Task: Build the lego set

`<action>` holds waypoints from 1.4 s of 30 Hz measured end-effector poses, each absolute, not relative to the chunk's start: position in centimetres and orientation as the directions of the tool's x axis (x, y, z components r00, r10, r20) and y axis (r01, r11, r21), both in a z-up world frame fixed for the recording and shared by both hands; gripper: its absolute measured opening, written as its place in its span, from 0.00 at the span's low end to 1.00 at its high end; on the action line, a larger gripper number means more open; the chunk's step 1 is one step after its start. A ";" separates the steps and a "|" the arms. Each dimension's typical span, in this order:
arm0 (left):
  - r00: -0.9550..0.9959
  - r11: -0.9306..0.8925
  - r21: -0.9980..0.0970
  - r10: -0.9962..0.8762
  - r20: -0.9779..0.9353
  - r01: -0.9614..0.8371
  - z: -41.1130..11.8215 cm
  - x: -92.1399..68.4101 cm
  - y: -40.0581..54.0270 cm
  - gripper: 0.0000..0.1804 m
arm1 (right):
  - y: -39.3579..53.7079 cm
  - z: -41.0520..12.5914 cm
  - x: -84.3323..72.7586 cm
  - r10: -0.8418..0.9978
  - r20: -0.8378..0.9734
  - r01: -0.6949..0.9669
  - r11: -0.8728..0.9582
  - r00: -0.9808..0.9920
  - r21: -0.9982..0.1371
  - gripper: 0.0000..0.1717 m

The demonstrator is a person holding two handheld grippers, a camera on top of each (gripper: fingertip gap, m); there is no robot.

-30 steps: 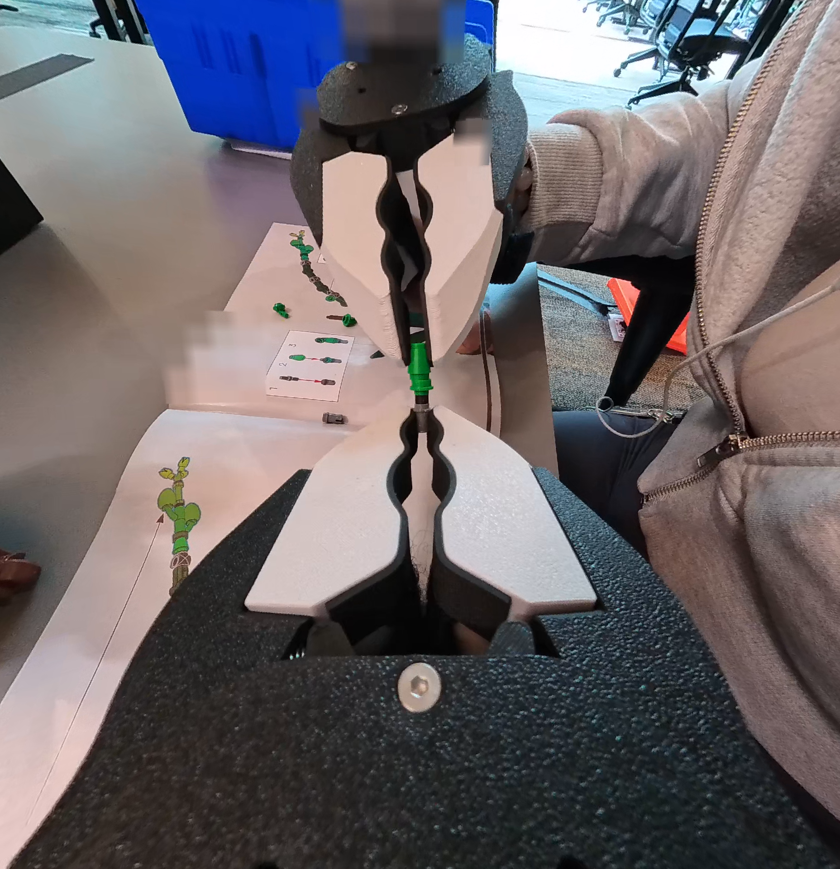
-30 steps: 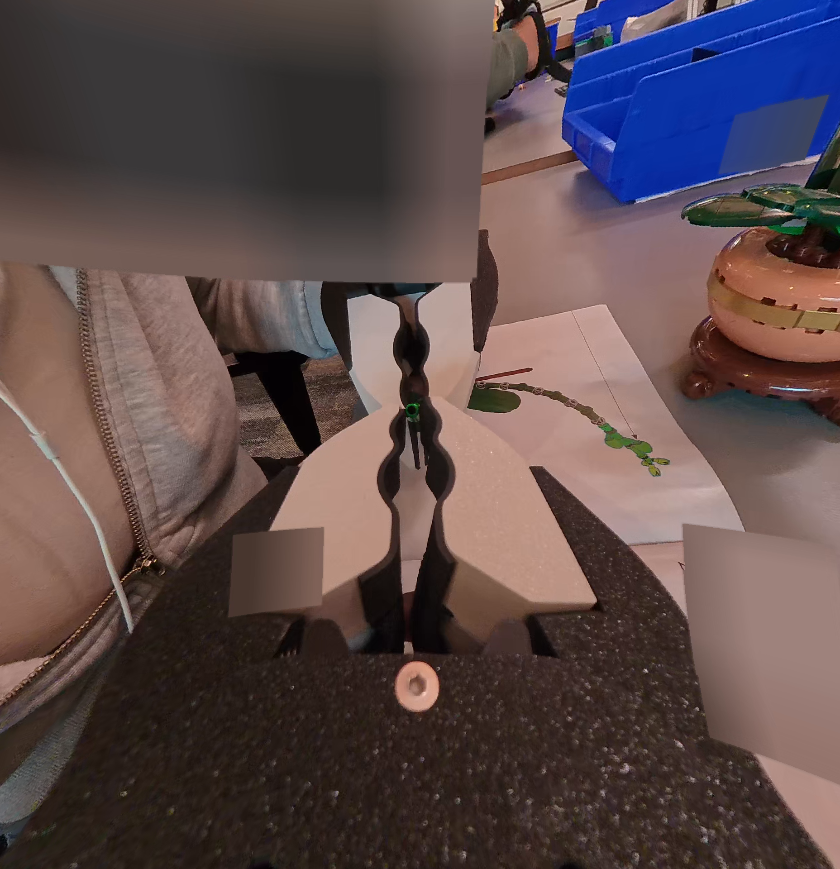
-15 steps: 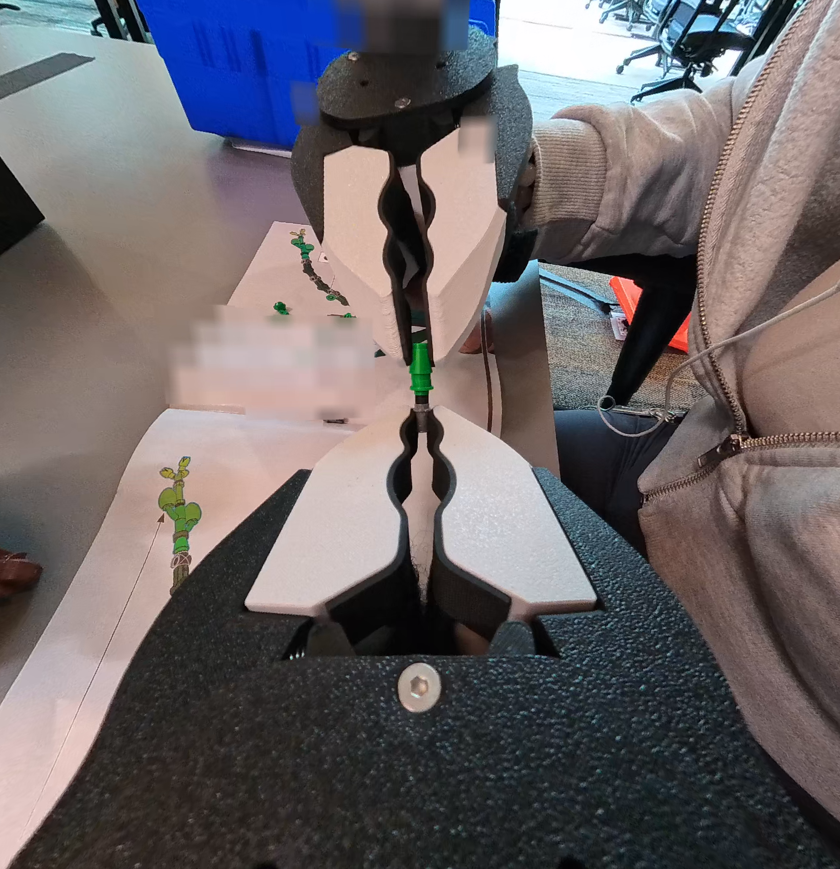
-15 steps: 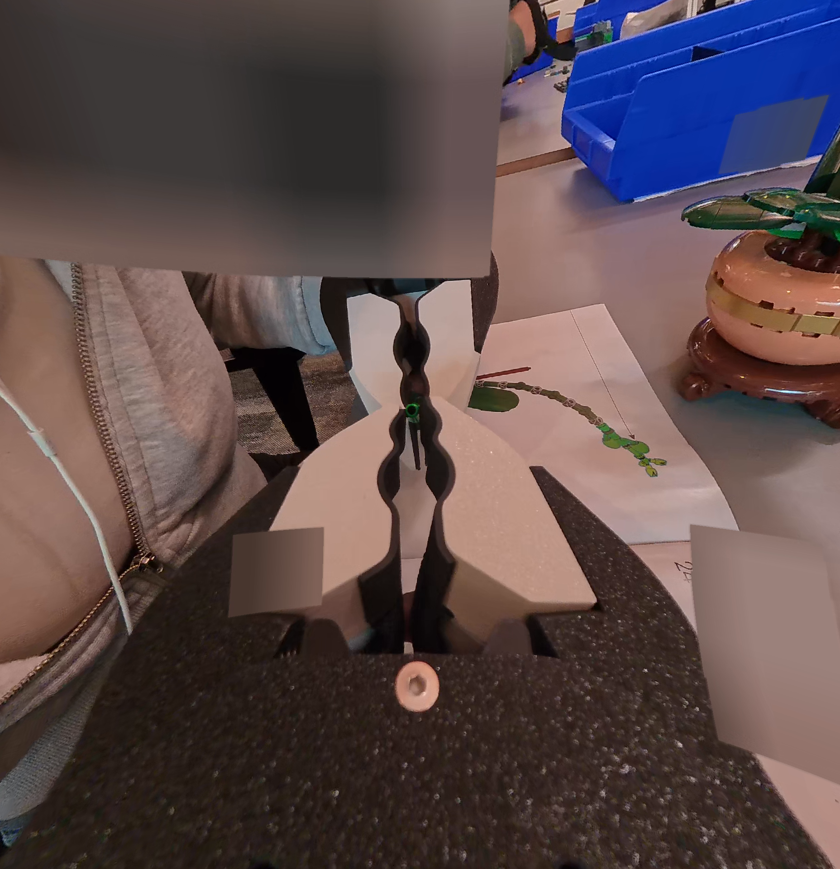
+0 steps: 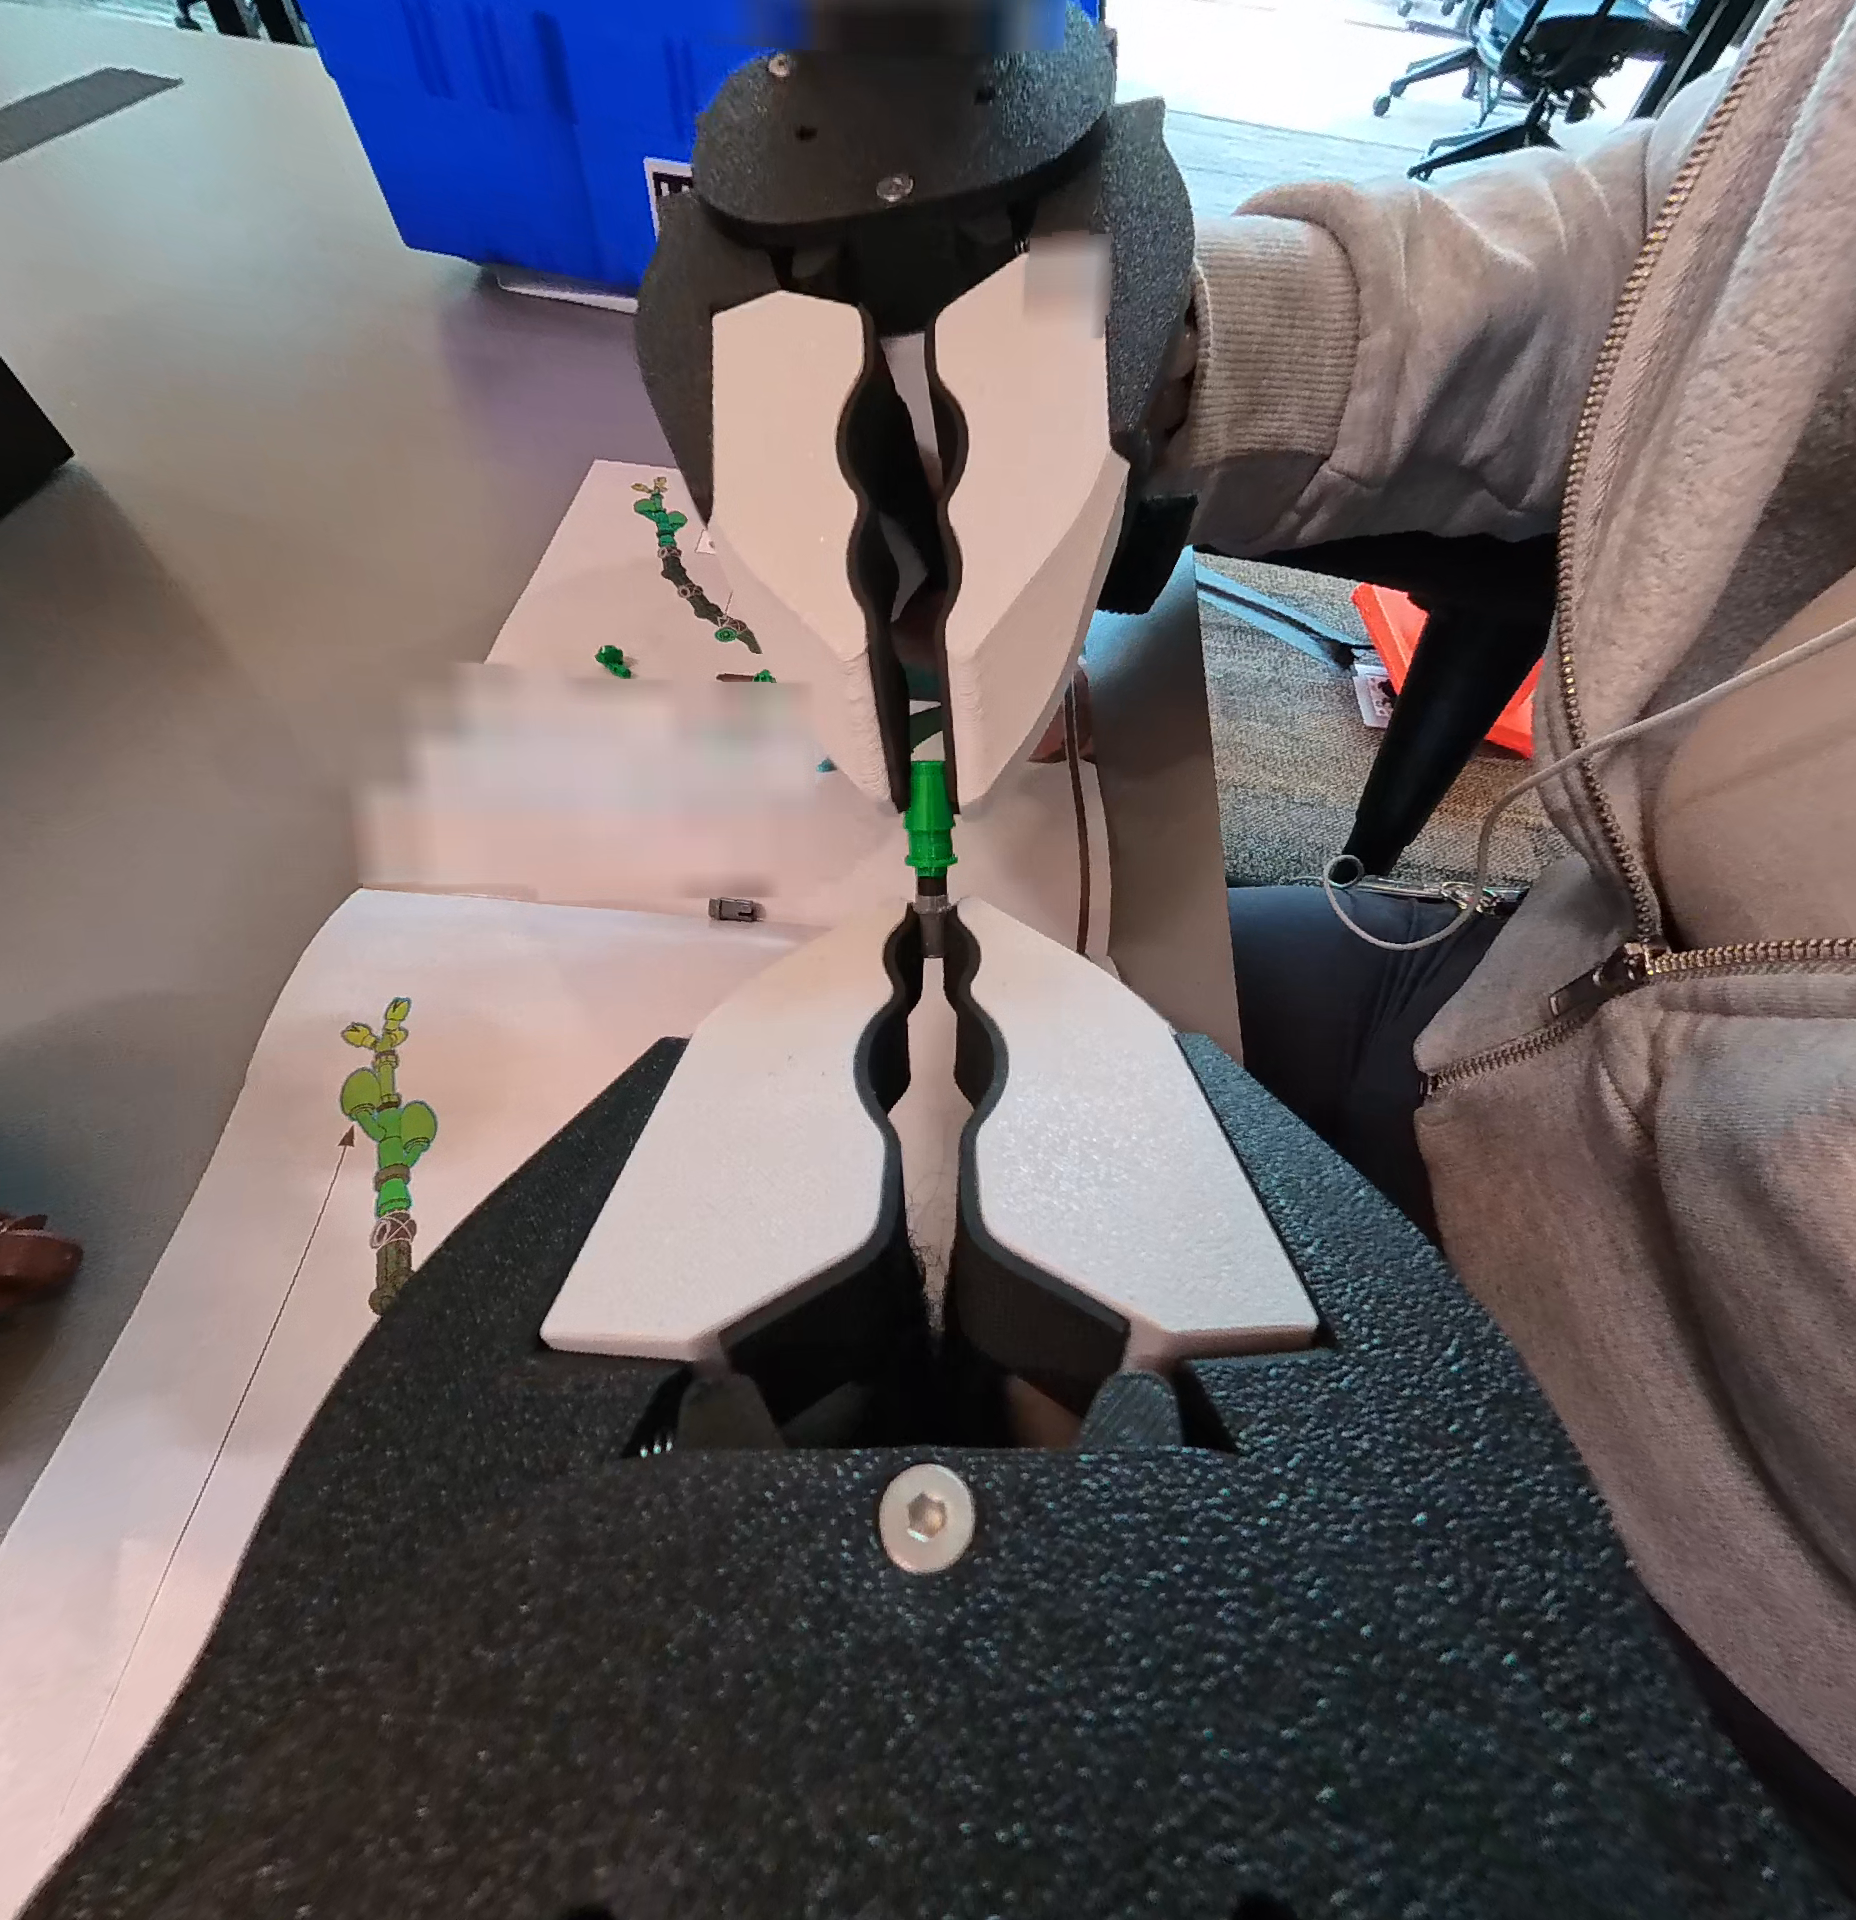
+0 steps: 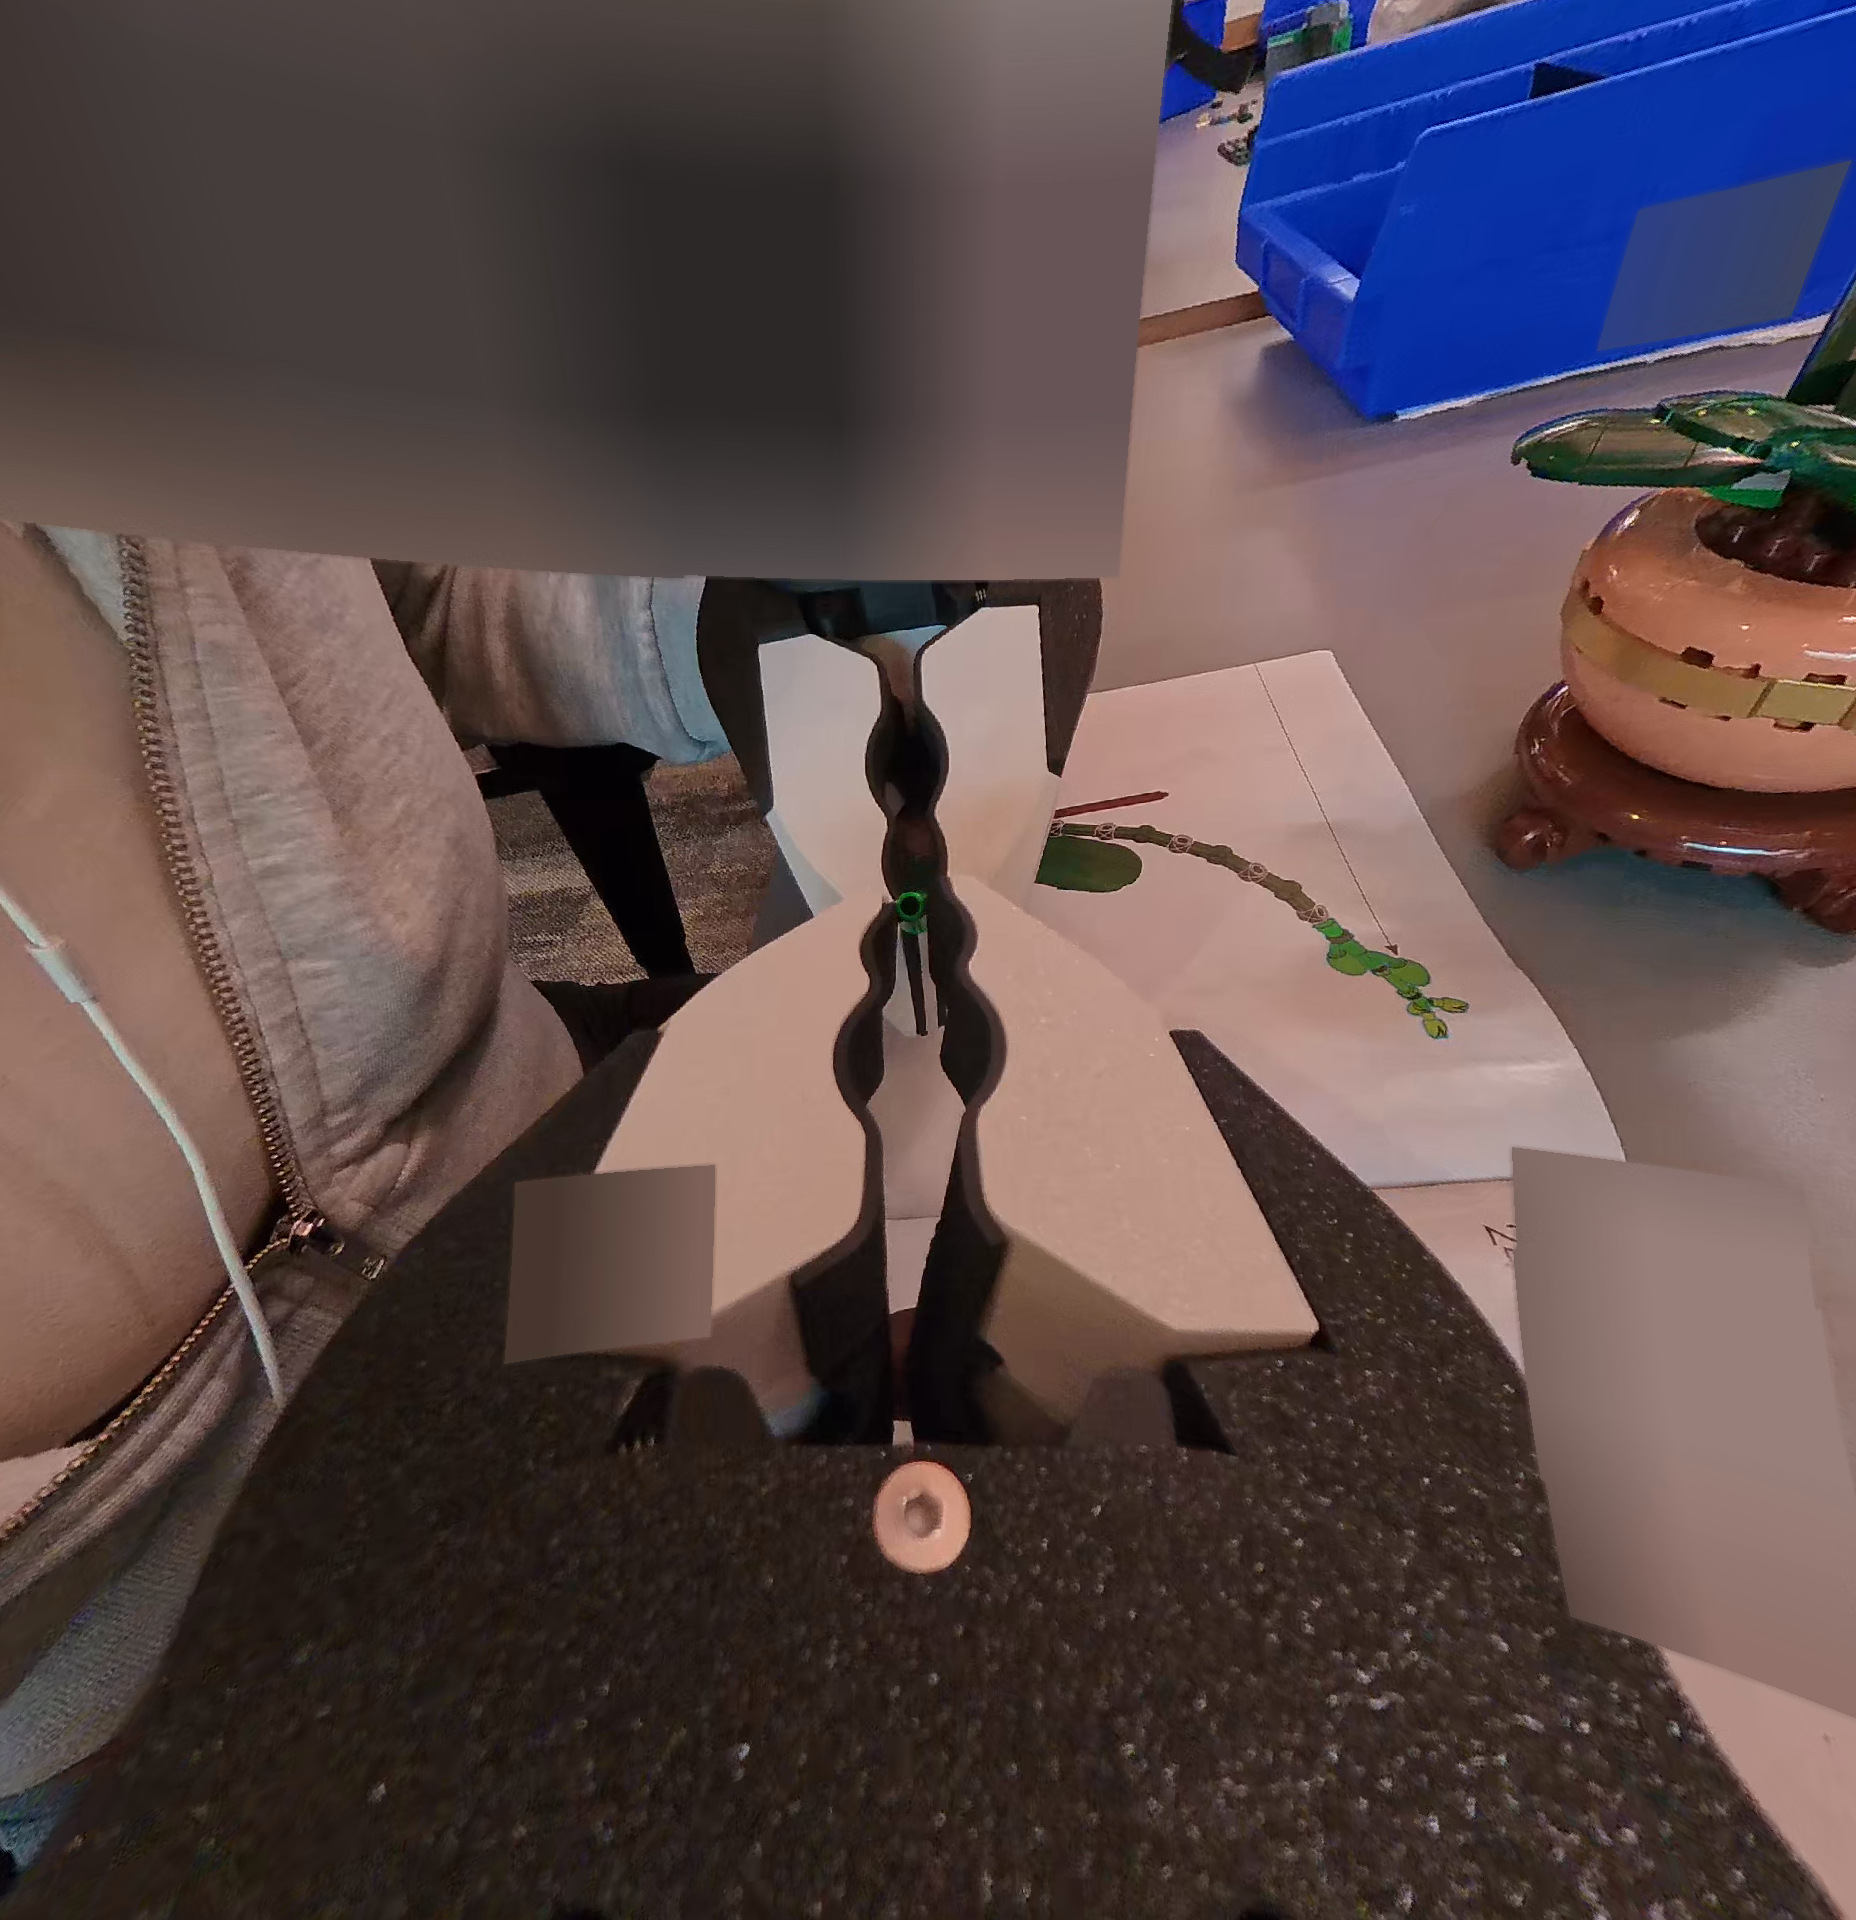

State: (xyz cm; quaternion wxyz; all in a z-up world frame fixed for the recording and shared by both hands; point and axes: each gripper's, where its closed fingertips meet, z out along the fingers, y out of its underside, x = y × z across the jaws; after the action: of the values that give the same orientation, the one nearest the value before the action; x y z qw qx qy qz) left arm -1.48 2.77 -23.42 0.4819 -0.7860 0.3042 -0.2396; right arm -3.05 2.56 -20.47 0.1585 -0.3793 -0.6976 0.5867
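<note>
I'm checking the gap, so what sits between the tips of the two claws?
In the left wrist view, a green peg on a thin dark rod spans the gap: the right claw grips the peg, the left claw the rod.

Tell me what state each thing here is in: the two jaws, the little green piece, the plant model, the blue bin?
Left gripper: jaws shut on a small dark grey peg.
Right gripper: jaws shut on the green piece.
Green piece: in the air, end to end with the peg.
Plant model: upright on the table.
Blue bin: open-fronted.
Instruction sheets: lying flat.
</note>
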 end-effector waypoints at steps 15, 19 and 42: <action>0.674 -0.336 -0.901 -0.735 0.069 -0.275 -23.5 -1.1 2.3 0.01 | 2.4 -20.4 -2.4 0.831 -0.072 0.261 0.090 -0.552 -0.961 0.03; 0.675 -0.336 -0.902 -0.735 0.071 -0.271 -23.5 -1.1 2.3 0.01 | 2.4 -20.4 -2.5 0.827 -0.085 0.260 0.076 -0.556 -0.963 0.03; 0.674 -0.335 -0.900 -0.736 0.065 -0.279 -23.6 -1.0 2.3 0.01 | 2.4 -20.4 -2.5 0.824 -0.085 0.256 0.074 -0.559 -0.964 0.03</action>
State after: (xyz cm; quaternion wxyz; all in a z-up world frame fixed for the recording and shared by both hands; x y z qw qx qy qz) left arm -1.01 2.27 -23.56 0.4764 -0.7809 0.3250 -0.2400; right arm -2.49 2.37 -20.42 0.2560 -0.3934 -0.6866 0.5553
